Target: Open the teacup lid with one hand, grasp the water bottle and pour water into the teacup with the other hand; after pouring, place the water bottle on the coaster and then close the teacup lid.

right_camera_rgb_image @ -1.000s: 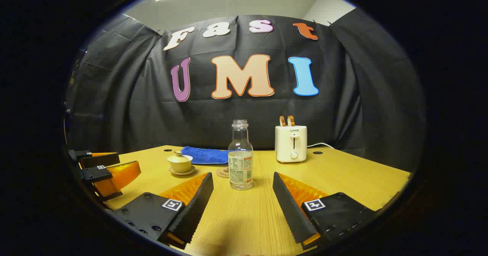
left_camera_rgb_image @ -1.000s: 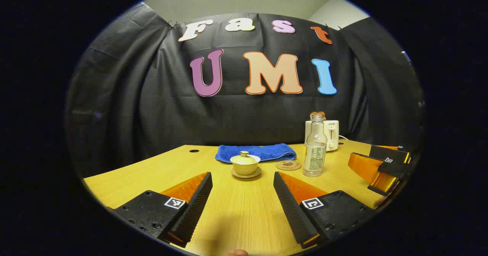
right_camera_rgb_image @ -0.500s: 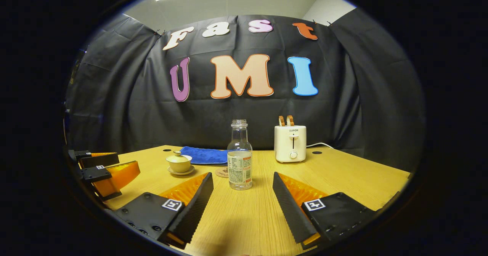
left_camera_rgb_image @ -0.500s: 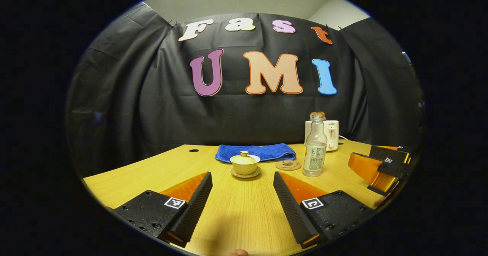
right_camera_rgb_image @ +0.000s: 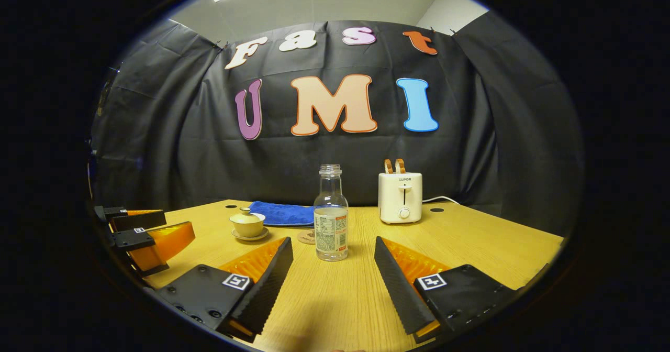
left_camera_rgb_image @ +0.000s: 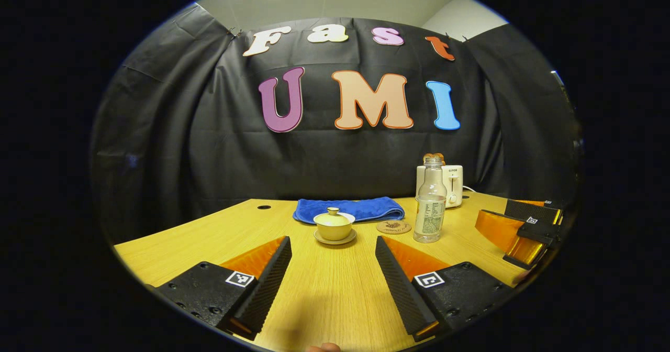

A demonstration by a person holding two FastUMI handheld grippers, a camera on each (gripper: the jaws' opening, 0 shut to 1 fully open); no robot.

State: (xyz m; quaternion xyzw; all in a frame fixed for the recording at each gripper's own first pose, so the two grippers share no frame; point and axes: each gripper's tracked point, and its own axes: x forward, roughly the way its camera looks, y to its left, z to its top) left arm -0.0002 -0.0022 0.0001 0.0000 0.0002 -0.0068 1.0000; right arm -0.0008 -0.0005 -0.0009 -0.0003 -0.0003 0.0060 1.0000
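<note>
A pale yellow teacup [left_camera_rgb_image: 334, 229] [right_camera_rgb_image: 247, 226] sits on its saucer with the lid on. To its right stands a clear uncapped water bottle [left_camera_rgb_image: 430, 206] [right_camera_rgb_image: 330, 220], upright on the wooden table [left_camera_rgb_image: 324, 294]. A round brown coaster [left_camera_rgb_image: 393, 227] [right_camera_rgb_image: 305, 237] lies between cup and bottle. My left gripper [left_camera_rgb_image: 333, 278] is open, well short of the teacup, and appears at the left edge of the right gripper view [right_camera_rgb_image: 141, 237]. My right gripper [right_camera_rgb_image: 333, 279] is open too, short of the bottle, seen at the right edge of the left gripper view [left_camera_rgb_image: 523, 226]. Both hold nothing.
A folded blue towel [left_camera_rgb_image: 349, 209] [right_camera_rgb_image: 282, 213] lies behind the teacup. A cream toaster [right_camera_rgb_image: 400, 197] [left_camera_rgb_image: 449, 184] with a cord stands at the back right. Cable holes [left_camera_rgb_image: 264, 207] mark the table's far edge.
Both views have shifted only slightly; the bottle sits a touch further left in the left gripper view. No object has moved, and both grippers stay open.
</note>
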